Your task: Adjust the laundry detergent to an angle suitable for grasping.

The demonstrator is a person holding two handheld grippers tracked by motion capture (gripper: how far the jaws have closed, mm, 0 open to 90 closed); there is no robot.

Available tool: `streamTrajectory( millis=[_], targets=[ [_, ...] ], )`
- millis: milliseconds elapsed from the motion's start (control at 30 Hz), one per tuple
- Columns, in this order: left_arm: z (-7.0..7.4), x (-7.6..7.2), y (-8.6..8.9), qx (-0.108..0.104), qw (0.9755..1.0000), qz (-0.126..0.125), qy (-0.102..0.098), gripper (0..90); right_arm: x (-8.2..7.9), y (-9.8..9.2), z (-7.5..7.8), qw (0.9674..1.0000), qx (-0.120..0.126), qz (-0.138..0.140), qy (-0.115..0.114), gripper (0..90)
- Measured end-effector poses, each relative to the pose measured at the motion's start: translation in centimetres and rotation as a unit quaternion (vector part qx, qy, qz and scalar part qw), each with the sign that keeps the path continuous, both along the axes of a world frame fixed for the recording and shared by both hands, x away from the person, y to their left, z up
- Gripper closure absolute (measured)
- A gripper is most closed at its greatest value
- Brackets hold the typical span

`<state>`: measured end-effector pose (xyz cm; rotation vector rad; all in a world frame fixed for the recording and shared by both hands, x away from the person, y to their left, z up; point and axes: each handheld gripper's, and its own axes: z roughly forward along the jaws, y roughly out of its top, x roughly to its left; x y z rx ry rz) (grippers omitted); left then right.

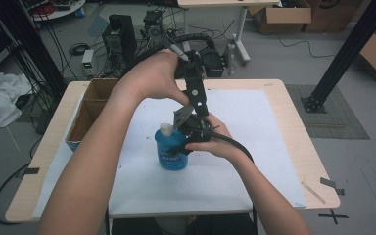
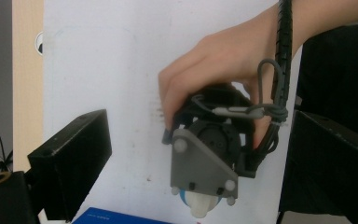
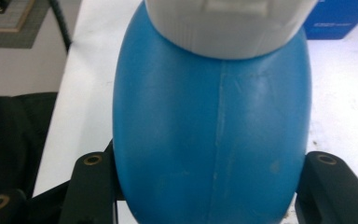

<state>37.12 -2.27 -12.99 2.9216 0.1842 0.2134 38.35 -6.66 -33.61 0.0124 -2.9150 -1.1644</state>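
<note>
At frame centre my right gripper (image 1: pixel 183 142) pinches the blue bottle (image 1: pixel 170 149) steady, so the spread left gripper (image 1: pixel 196 73) can reach its white cap (image 1: pixel 166 129).

Blue plastic bottle (image 1: pixel 170 149), upright on the white sheet (image 1: pixel 254 147) that covers the desk, just left of the sheet's middle and nearer the person's edge. Body rounded, bulging at the shoulder, with a faint mould seam running down it in the right gripper view (image 3: pixel 214 126). White ribbed cap (image 1: pixel 166 129) on top, seated on the neck. Pale label on the side facing the person, print too small to read. The right tongs (image 3: pixel 209 186) clamp the body from both sides, one jaw against each flank. Bottle stands right of the open cardboard box (image 1: pixel 89 115), well apart from it.
</note>
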Motion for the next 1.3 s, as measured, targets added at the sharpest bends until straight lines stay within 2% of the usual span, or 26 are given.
streamTrajectory(
  millis=[133,333,533,733,933,1167,1300],
  targets=[
    [0.0,-0.1,0.0,0.002,1.0,-0.001,0.0,6.9,0.0,-0.2,-0.2,0.9999,0.002,0.013,-0.005,43.4],
    [0.0,-0.1,0.0,0.001,1.0,-0.001,-0.001,6.9,0.2,-0.6,-0.1,0.9996,0.017,0.023,0.004,43.3],
    [0.0,-0.1,0.1,0.002,1.0,0.0,-0.001,6.9,0.2,-0.8,-0.5,0.9994,0.013,0.03,0.003,43.4],
    [0.0,-0.1,0.1,0.003,1.0,0.001,-0.001,6.9,0.3,-1.0,-1.0,0.9995,0.008,0.031,0.006,43.2],
    [-0.1,0.0,0.2,0.004,1.0,0.002,0.0,6.9,0.6,-1.6,-1.3,0.9992,0.022,0.029,0.015,42.4],
    [-0.1,-0.1,0.1,0.006,1.0,0.002,0.001,6.9,0.5,-1.5,-1.3,0.9991,0.018,0.035,0.017,41.1],
    [-0.1,-0.1,0.0,0.005,1.0,0.001,0.0,6.9,0.6,-1.5,-1.5,0.9994,0.015,0.026,0.018,34.0]
  ],
)
